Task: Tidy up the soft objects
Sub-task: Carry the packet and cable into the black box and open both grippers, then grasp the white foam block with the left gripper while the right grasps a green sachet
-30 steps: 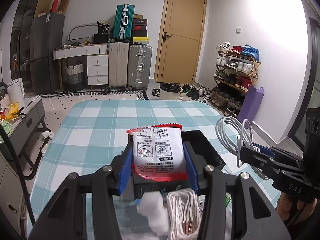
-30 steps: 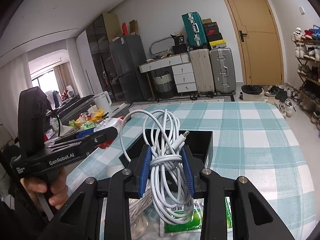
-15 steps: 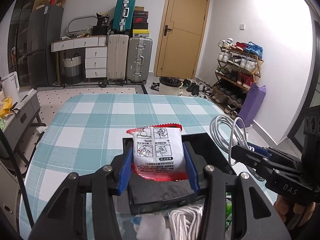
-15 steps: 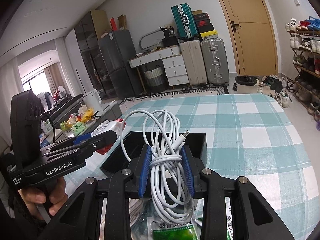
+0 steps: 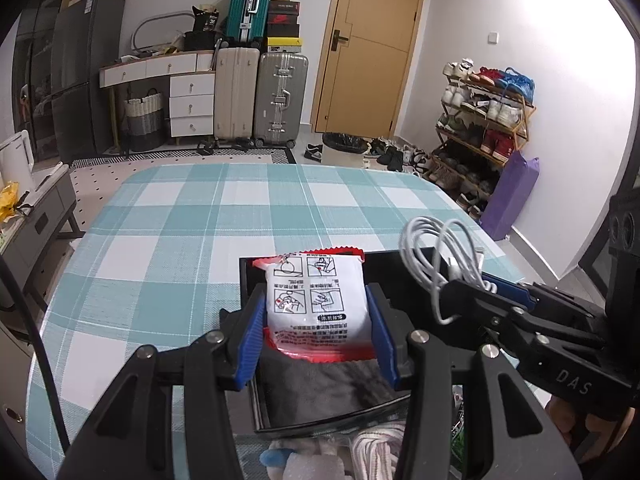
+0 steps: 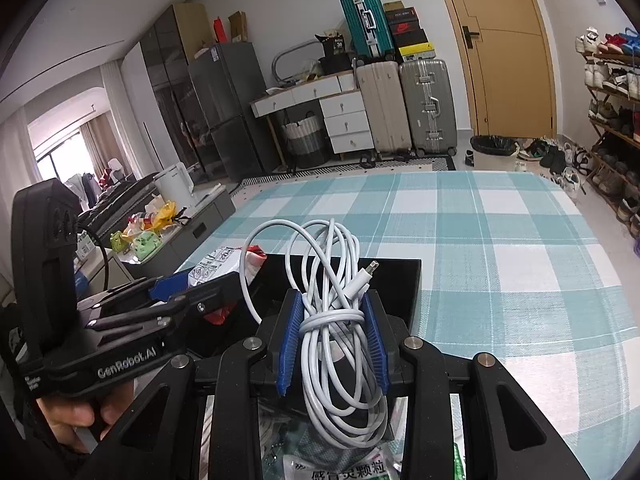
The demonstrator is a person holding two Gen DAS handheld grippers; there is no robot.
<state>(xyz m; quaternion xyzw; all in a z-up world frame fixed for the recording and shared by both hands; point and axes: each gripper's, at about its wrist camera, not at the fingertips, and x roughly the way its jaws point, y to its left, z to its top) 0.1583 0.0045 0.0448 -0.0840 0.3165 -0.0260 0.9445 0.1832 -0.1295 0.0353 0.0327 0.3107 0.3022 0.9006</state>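
Teal-and-white checked tablecloth [image 5: 192,240] covers the work surface of a room lined with suitcases, a drawer unit and a shoe rack.

Item: left gripper [image 5: 316,328], blue pads clamped on a white sachet [image 5: 316,296] with red crimped edges and printed pictograms; the sachet stands upright between the pads, above the black tray [image 5: 248,280]. In the right wrist view this gripper [image 6: 212,284] sits at left, a hand [image 6: 76,416] on its grip.

Item: right gripper [image 6: 334,336], jaws narrow, pinching a coiled white cable [image 6: 336,320] at its wrapped waist; loops rise above the pads and hang below, the plug end pointing up and right. It hangs over the tray's right side.

Item: black tray, rectangular and shallow, on the cloth; it holds a dark grey fuzzy cloth [image 5: 328,388].

Loose on the cloth, near edge: a coil of white cord [image 5: 376,452], a white and blue soft piece [image 5: 304,460], a green printed packet [image 6: 340,464].
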